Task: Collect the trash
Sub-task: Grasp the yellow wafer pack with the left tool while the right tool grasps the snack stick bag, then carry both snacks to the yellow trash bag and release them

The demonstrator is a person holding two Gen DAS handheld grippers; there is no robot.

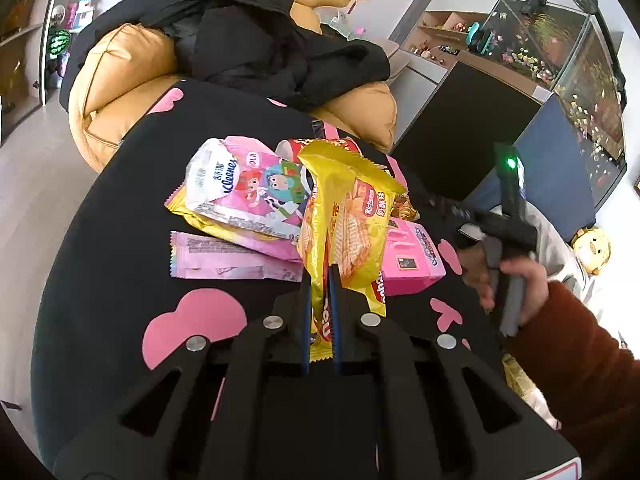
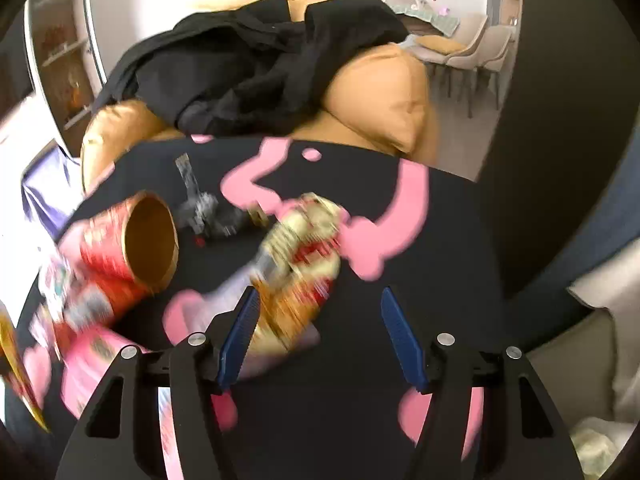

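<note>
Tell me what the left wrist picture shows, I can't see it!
The left gripper pinches a shiny yellow wafer wrapper. Behind lie a pink-and-white tissue packet and pink carton on a black, pink-patterned table.

The yellow wafer wrapper reads "Richeese" in a red patch. The white-and-pink tissue pack reads "Kleenex". In the right wrist view, blur leaves nothing legible.
</note>
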